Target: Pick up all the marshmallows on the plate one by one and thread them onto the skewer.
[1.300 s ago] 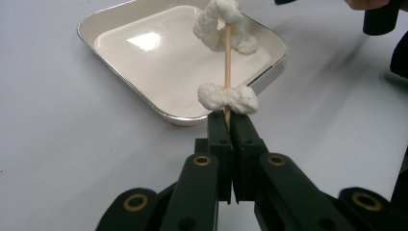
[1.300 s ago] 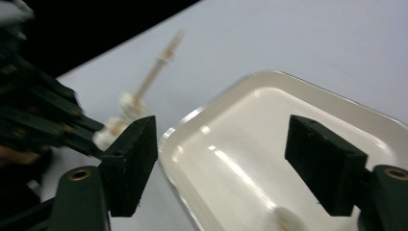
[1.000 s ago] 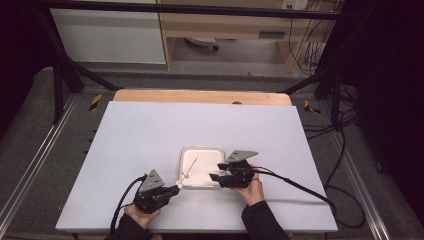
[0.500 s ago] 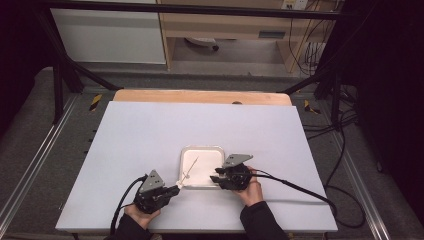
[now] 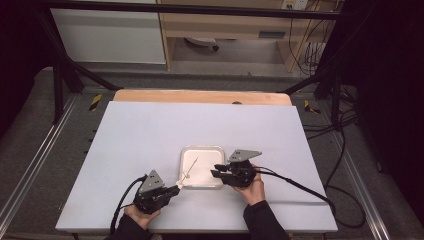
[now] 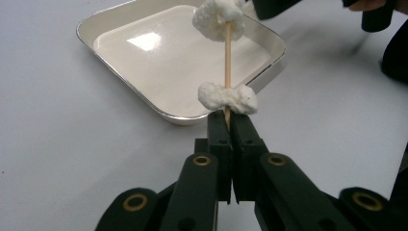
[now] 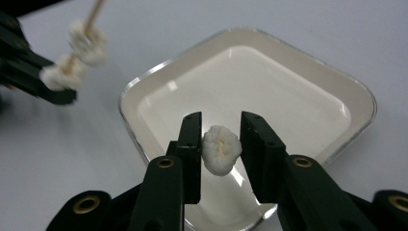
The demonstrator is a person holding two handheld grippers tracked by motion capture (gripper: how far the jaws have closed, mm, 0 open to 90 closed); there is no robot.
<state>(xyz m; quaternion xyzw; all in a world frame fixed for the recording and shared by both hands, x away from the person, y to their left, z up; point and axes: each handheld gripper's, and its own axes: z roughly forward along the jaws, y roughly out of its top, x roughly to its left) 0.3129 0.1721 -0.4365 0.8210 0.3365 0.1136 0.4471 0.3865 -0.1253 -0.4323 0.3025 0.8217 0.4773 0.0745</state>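
Observation:
My left gripper [image 6: 230, 120] is shut on the lower end of a wooden skewer [image 6: 227, 57], which points up over the white square tray [image 6: 144, 103]. Two white puffy pieces are threaded on it, one just above the jaws [image 6: 226, 97] and one higher [image 6: 217, 18]. In the high view the left gripper [image 5: 177, 187] sits at the tray's [image 5: 202, 148] front left corner. My right gripper [image 7: 220, 120] reaches into the tray [image 7: 298, 53] from the right. Its jaws have just been closing around a loose white piece [image 7: 220, 150], which touches one jaw with a sliver of gap at the other.
The tray stands near the front middle of a pale table [image 5: 150, 135] with a wooden strip [image 5: 200, 96] along the far edge. Cables [image 5: 300, 187] trail from both grippers over the front of the table. Dark frame rails flank the table.
The right gripper has shifted slightly at the tray's right side. The left gripper and the skewer have stayed where they were.

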